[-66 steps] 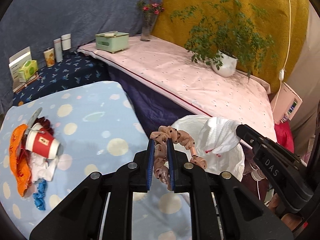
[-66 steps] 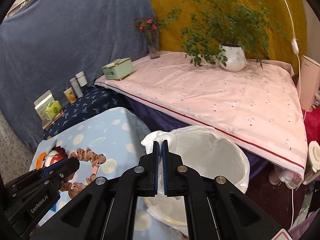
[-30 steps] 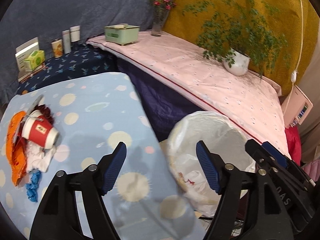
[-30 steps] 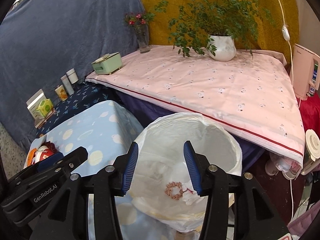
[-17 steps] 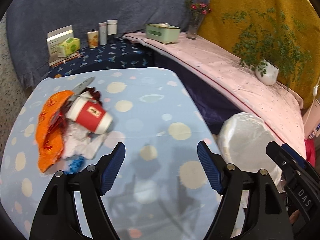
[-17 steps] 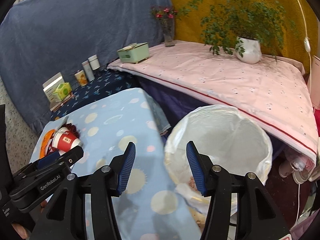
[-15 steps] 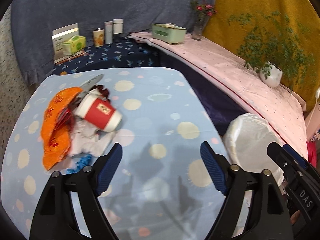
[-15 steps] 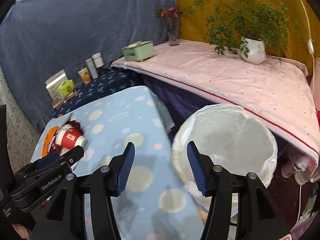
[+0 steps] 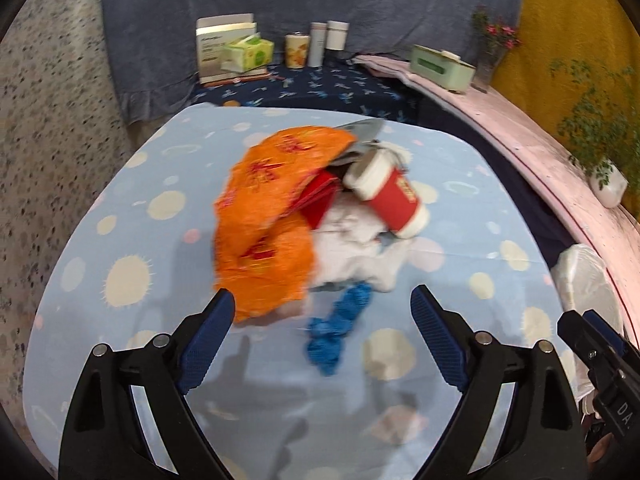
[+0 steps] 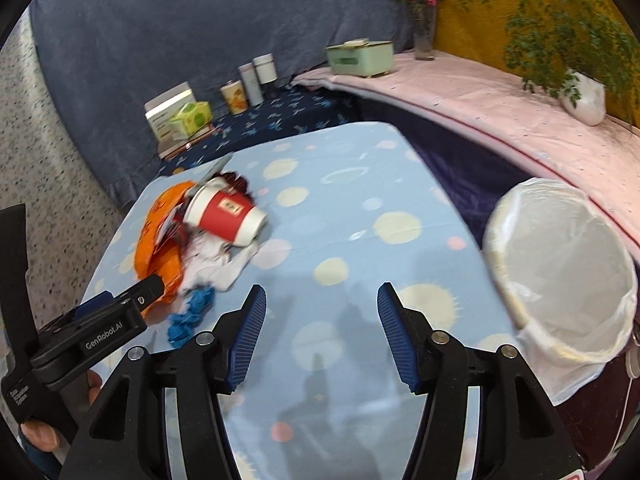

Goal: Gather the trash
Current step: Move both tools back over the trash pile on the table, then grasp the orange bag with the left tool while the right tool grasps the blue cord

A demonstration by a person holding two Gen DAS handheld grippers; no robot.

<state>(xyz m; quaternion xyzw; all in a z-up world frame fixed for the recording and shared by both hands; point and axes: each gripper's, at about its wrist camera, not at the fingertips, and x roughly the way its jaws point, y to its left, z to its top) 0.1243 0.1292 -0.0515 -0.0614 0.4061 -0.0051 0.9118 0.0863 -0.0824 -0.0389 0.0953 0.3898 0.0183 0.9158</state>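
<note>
A trash pile lies on the light blue dotted tablecloth (image 9: 132, 208): an orange wrapper (image 9: 268, 220), a red paper cup (image 9: 390, 200) on its side, white tissue (image 9: 352, 256) and a blue crumpled scrap (image 9: 338, 322). My left gripper (image 9: 322, 334) is open and empty, just short of the blue scrap. My right gripper (image 10: 322, 330) is open and empty over bare cloth, right of the pile. In the right wrist view the cup (image 10: 224, 214), the scrap (image 10: 190, 314) and the white-lined trash bin (image 10: 560, 268) at the table's right edge show.
A pink-covered bench (image 10: 520, 108) runs along the right with a potted plant (image 10: 580, 92), a green box (image 10: 360, 56) and a flower vase (image 10: 422, 36). Boxes and cans (image 9: 256, 48) stand on a dark blue surface behind the table.
The left gripper dropped the brown scrunchie into the bin and the right let go of the bag rim. Both opened and swung left from the bin toward the pile.
</note>
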